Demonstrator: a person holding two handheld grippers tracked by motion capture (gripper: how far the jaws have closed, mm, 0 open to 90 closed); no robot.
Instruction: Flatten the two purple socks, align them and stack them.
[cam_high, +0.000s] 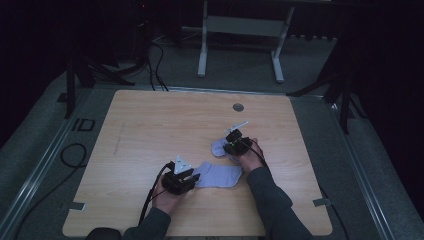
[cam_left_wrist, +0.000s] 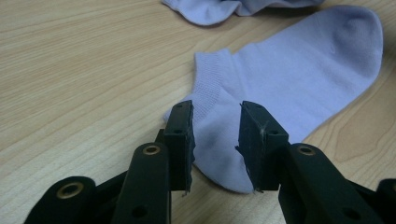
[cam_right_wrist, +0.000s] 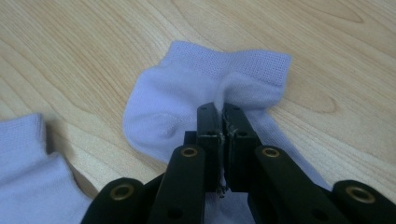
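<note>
Socks, two pale lilac ankle socks, lie on the wooden table (cam_high: 150, 130), the biggest thing in the high view, with a small round grommet (cam_high: 238, 107) near its far edge. Taking the grommet as landmark: both socks sit well on the near side of it, toward the person. Flat sock (cam_high: 218, 175) lies spread out, farther from the grommet, cuff end pointing at the left gripper (cam_high: 196, 176); in the left gripper view this flat sock (cam_left_wrist: 299, 79) has its heel corner between the jaws, which stand apart with a clear gap, pads not pressing the fabric. Second sock (cam_high: 220, 147), closer to the grommet, is bunched under the right gripper (cam_high: 231, 146); in the right gripper view this second sock (cam_right_wrist: 187, 88) has a fold near its ribbed cuff pinched tight between jaws closed together, cloth puckered at the pads. Right gripper (cam_right_wrist: 222, 116) clamps that fold; edge of the flat sock (cam_right_wrist: 23, 158) shows at lower left of the same view. Left gripper (cam_left_wrist: 215, 140) open around the heel, on the table surface. Each hand comes from the near edge, dark sleeves, cables trailing.
</note>
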